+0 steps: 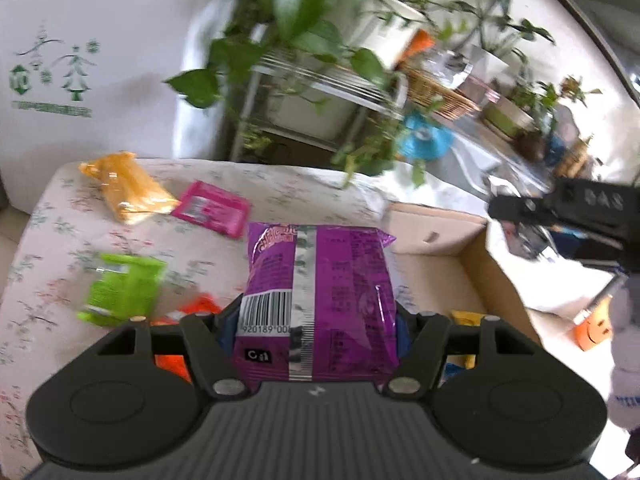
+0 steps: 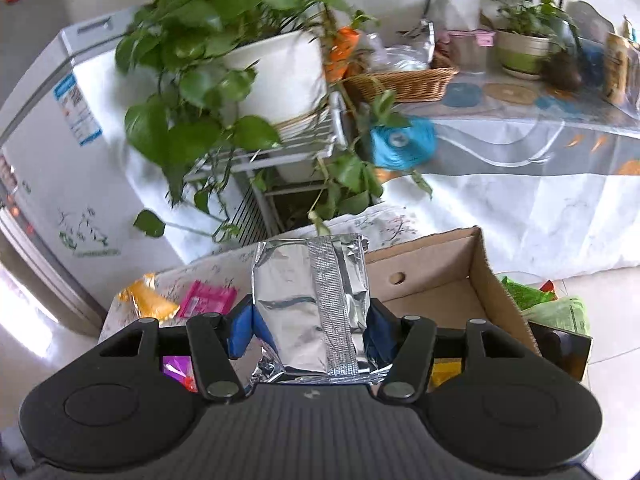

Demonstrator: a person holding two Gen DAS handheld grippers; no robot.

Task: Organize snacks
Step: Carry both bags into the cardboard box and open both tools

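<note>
A white chest freezer [image 2: 60, 152] fills the left side of the right wrist view, its side printed with green figures; in the left wrist view the same white panel takes the upper left. Beside it, at upper centre of both frames, a leafy green plant [image 2: 192, 80] in a white pot [image 2: 280, 80] stands on a white wire rack [image 2: 272, 152]. To the right runs a long table [image 2: 520, 168] under a pale cloth, bearing a wicker basket [image 2: 404, 80] and more potted plants.

In the lower half of the left wrist view, a floral-print tablecloth [image 1: 48, 280] covers a surface strewn with snacks. An open cardboard box [image 1: 448, 248] sits at its right side, right of centre in the frame.

The left gripper [image 1: 316, 320], at lower centre, pinches a purple snack bag [image 1: 320, 280] between its blue pads, the barcode facing the camera, the bag held in front of the box's near corner. The right gripper [image 2: 310, 332] clamps a silver foil packet [image 2: 312, 300] the same way, lower centre of its frame, left of the box.

On the cloth, left of the purple bag, lie a green packet [image 1: 120, 288], an orange-yellow bag [image 1: 128, 188] at upper left, and a pink packet [image 1: 212, 208] just beside it. A red-orange wrapper [image 1: 200, 306] peeks from behind the left gripper's frame.
</note>
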